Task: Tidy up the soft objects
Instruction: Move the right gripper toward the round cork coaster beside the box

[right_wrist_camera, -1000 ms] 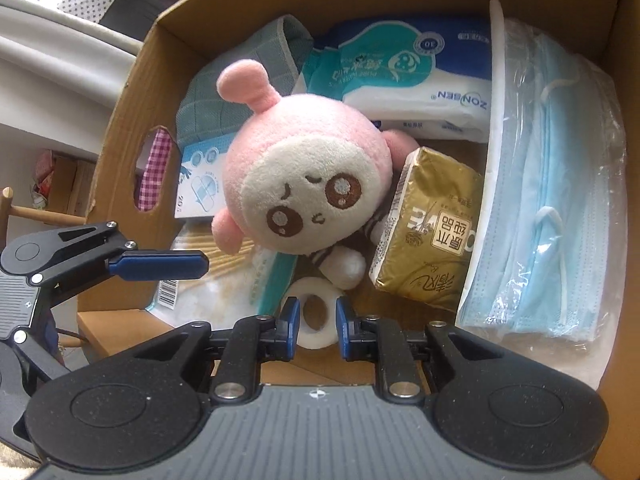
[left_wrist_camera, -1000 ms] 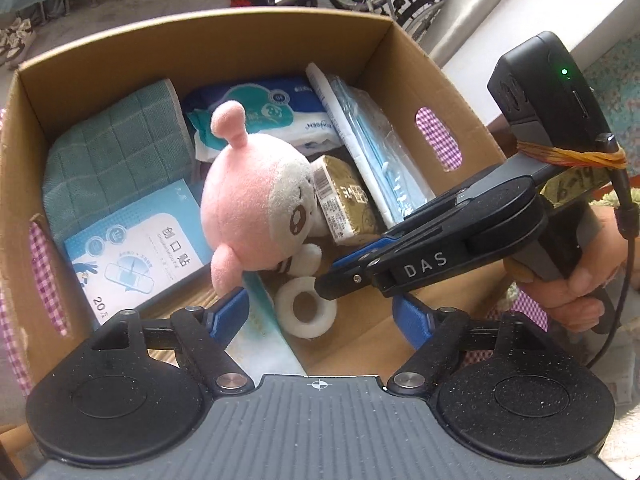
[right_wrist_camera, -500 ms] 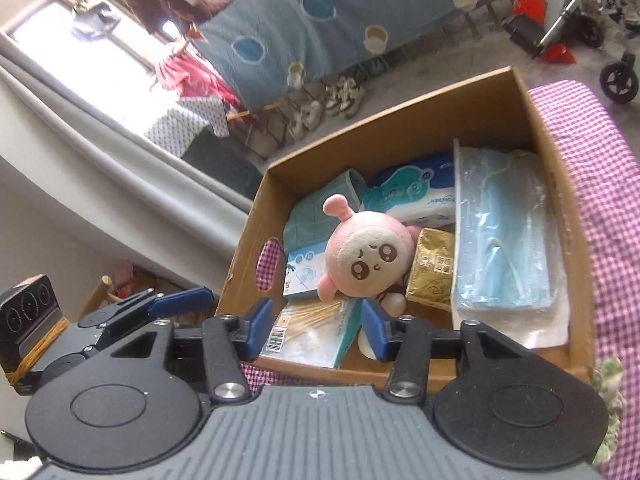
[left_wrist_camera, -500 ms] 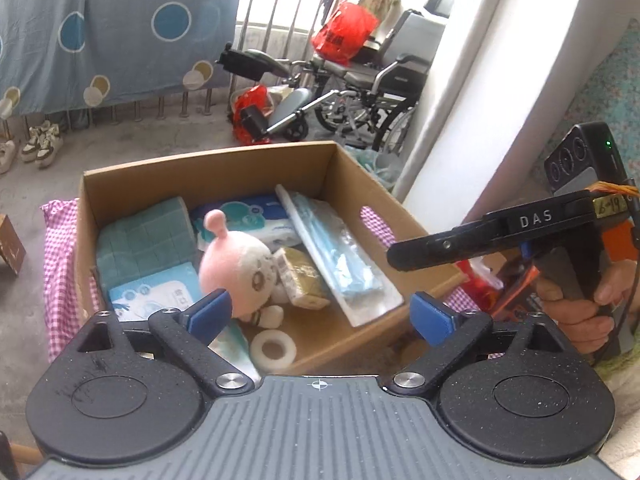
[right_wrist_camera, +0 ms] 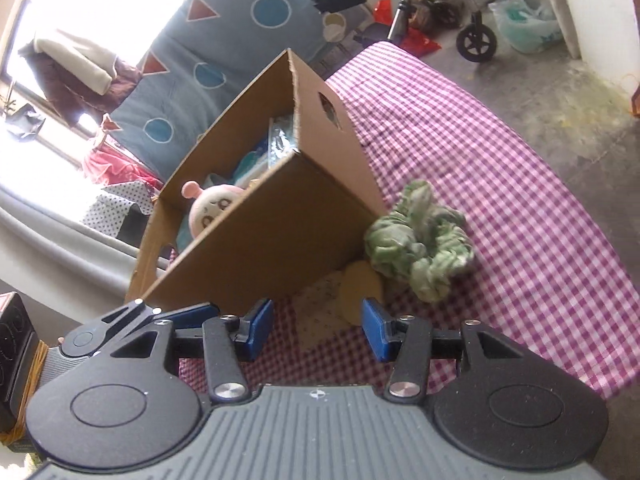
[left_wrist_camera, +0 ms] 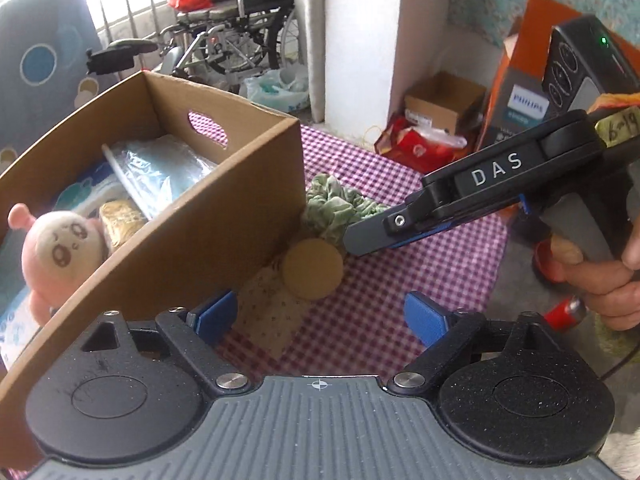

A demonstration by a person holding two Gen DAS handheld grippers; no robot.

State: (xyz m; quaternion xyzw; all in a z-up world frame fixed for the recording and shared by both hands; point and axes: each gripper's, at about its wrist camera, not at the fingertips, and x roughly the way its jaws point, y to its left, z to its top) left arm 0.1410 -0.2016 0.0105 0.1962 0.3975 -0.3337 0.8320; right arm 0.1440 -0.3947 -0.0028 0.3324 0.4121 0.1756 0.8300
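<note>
Left wrist view has my left tongs (left_wrist_camera: 320, 318) spread wide with nothing between them after easing inward a touch, hanging over the checked cloth of the worktop (left_wrist_camera: 400, 280). My right tongs (right_wrist_camera: 316, 326) stand partly apart and empty too, having just narrowed slightly. Just beyond both lie a round tan pad (left_wrist_camera: 312, 269) on a pale printed cloth (left_wrist_camera: 268, 312), and past them a crumpled green scrunchie (right_wrist_camera: 420, 246), all on the worktop against the near corner of the cardboard box (right_wrist_camera: 272, 240). Inside the box I see a pink plush doll (left_wrist_camera: 56, 248), a gold tissue pack (left_wrist_camera: 120, 220) and a clear bag of blue masks (left_wrist_camera: 160, 176). My right hand (left_wrist_camera: 600, 280) grips its handle.
</note>
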